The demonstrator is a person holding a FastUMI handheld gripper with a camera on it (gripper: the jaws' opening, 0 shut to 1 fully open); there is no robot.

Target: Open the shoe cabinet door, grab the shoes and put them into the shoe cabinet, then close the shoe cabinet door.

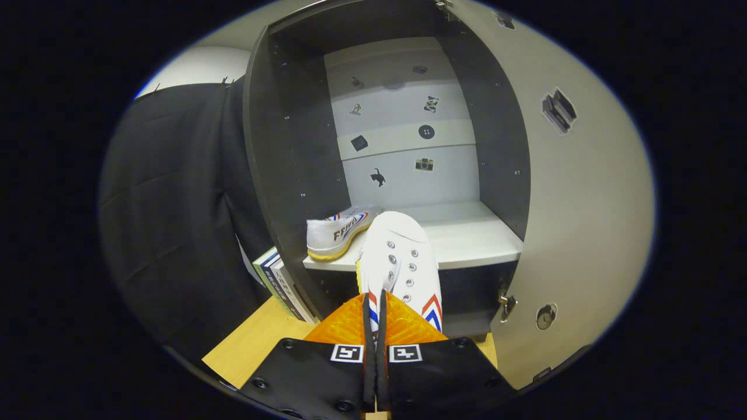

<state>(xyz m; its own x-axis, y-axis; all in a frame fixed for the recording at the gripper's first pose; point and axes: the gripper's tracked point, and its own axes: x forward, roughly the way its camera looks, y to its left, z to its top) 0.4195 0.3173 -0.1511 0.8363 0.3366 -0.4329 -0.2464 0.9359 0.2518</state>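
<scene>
Shoe (398, 256) hangs pinched by its heel between the closed fingers of the gripper (376, 318), toe at twelve o'clock over the shelf (473, 236). Best to set it at three o'clock of the other shoe (337, 232), well inside, clear of the door (583, 204).

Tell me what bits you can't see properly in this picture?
- Heel of the held shoe: hidden behind the gripper fingers pinching it.
- Toe of the shoe on the shelf: covered by the held shoe.
- Books beside the cabinet: partly hidden behind its side wall.
- Stickers on the back panel: too small to identify.
</scene>
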